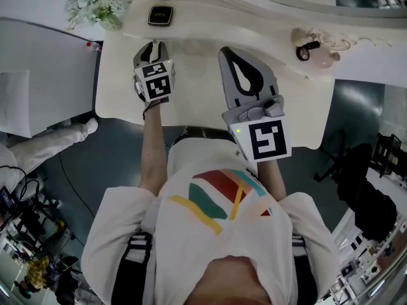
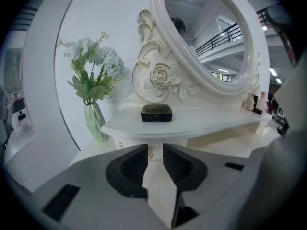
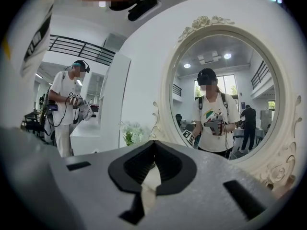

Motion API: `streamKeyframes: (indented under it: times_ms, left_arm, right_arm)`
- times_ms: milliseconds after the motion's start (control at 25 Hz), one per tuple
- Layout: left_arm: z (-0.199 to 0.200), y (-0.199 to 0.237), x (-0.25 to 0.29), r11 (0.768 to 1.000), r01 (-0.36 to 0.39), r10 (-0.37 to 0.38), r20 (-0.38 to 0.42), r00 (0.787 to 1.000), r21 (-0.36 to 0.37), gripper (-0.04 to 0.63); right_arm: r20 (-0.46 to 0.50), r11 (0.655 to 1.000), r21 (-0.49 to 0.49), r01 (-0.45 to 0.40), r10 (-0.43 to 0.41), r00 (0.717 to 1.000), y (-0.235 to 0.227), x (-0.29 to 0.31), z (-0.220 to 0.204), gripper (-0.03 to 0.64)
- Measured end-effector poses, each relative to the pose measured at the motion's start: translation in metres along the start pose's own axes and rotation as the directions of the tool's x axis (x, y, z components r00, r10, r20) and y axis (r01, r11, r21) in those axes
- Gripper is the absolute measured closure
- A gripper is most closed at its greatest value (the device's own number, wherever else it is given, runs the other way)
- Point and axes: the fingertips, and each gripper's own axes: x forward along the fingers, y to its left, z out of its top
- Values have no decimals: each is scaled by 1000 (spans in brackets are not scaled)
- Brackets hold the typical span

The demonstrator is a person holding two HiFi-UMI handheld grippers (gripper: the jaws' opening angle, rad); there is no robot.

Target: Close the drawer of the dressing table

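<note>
The white dressing table spreads out in front of me. Under its raised shelf is a small drawer front with a metal knob, seen in the gap between my left jaws. It looks flush with the cabinet. My left gripper hovers over the tabletop, aimed at that knob. It is open, with a narrow gap and nothing in it. My right gripper hangs beside it, pointing at the oval mirror. Its tips meet, shut and empty.
A black box sits on the shelf. A vase of pale flowers stands at the far left, and small bottles at the far right. A white partition flanks the table's left side.
</note>
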Motion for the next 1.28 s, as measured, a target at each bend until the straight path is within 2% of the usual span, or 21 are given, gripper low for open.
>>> streamKeyframes:
  times_ms: [200,320,520,600,720,840,1080,1280]
  left_arm:
    - [19,-4,-19,1000,-1,0,49,999,13,512]
    - [47,-7,-37,1000,-14,12,110,994,15,539]
    - [108,-13,-73,999,-31,19,256,966,45,569]
    - [135,-19,-92,998,-32,12,317,948,58,575]
    - [177,-32,-125,996,-27,-10,415,910,84,578]
    - [207,-53,-161,994,0,-51,477,877,108,581]
    - [235,-99,-223,987,101,-154,574,804,123,586]
    - [245,-126,-261,976,150,-217,649,729,157,586]
  right_arm:
    - [32,1000,-10,7,-7,999,-1,-9,9,617]
    - [55,999,-19,27,-26,998,-7,-17,17,617]
    - [116,995,-45,86,-80,990,-23,-33,38,617]
    - [147,993,-52,110,-101,984,-29,-41,48,617]
    - [193,988,-57,142,-129,973,-38,-51,61,617]
    - [235,984,-48,170,-154,960,-44,-64,71,617]
    - [241,975,-23,220,-208,948,-55,-84,73,617]
    - [232,968,-3,250,-242,942,-62,-98,68,617]
